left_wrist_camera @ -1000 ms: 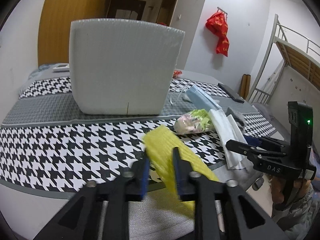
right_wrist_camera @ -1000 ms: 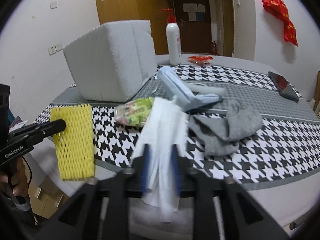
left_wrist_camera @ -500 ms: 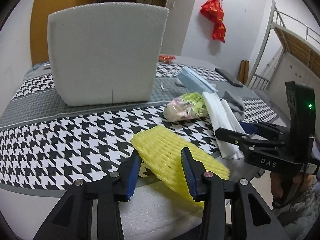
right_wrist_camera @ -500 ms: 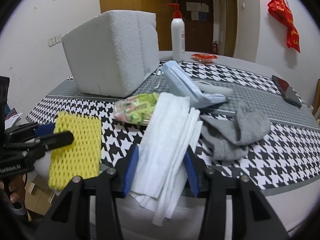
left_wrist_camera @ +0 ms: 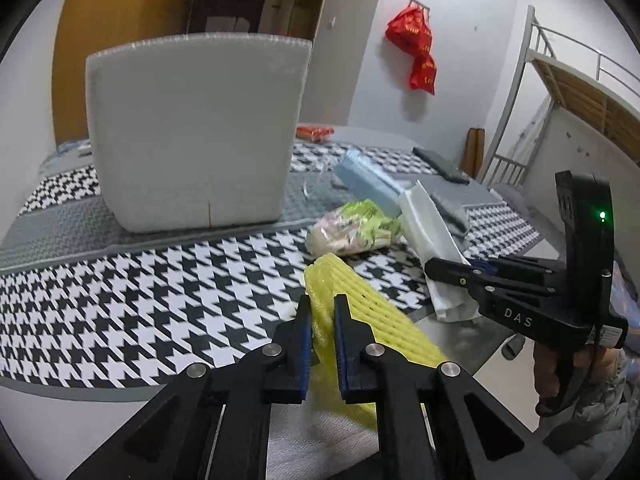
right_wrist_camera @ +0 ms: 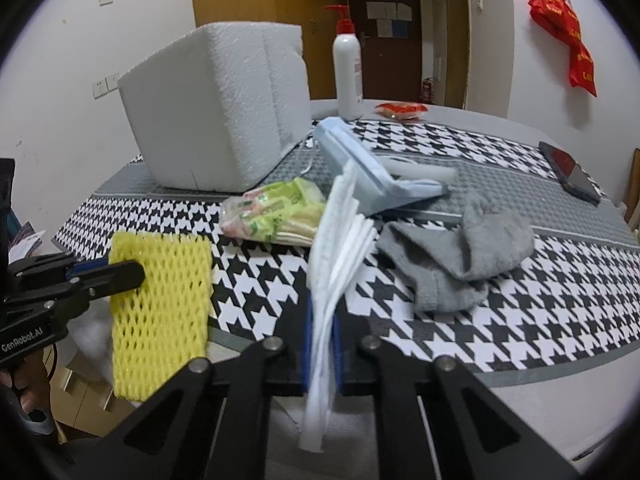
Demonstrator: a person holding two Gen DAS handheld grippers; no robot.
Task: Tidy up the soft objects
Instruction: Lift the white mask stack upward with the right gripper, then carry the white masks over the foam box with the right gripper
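**Both tongs pinching soft things at the table's near edge**

The left tongs (left_wrist_camera: pixel 321 322) are pinching a yellow foam net (left_wrist_camera: pixel 360 312), their blue pads pressed against it from both sides. The net is hanging over the near edge of the table (left_wrist_camera: pixel 120 300), its far end reaching above the houndstooth cloth and its near end drooping below the edge. The right tongs (right_wrist_camera: pixel 321 332) are squeezing a stack of white tissues (right_wrist_camera: pixel 336 248), which is standing on edge between the pads and trailing down past the table's near edge.

Behind the tissues, toward the middle of the table, a green snack bag (right_wrist_camera: pixel 276 212) is lying, touching the stack or just beside it; the view is too blurred to say which. A grey sock (right_wrist_camera: pixel 460 252) is lying crumpled to the right of the tissues, and blue face masks (right_wrist_camera: pixel 360 168) are resting behind them. A white foam box (left_wrist_camera: pixel 196 128) is sitting toward the table's far left, with a pump bottle (right_wrist_camera: pixel 347 68) standing behind it near the far edge.
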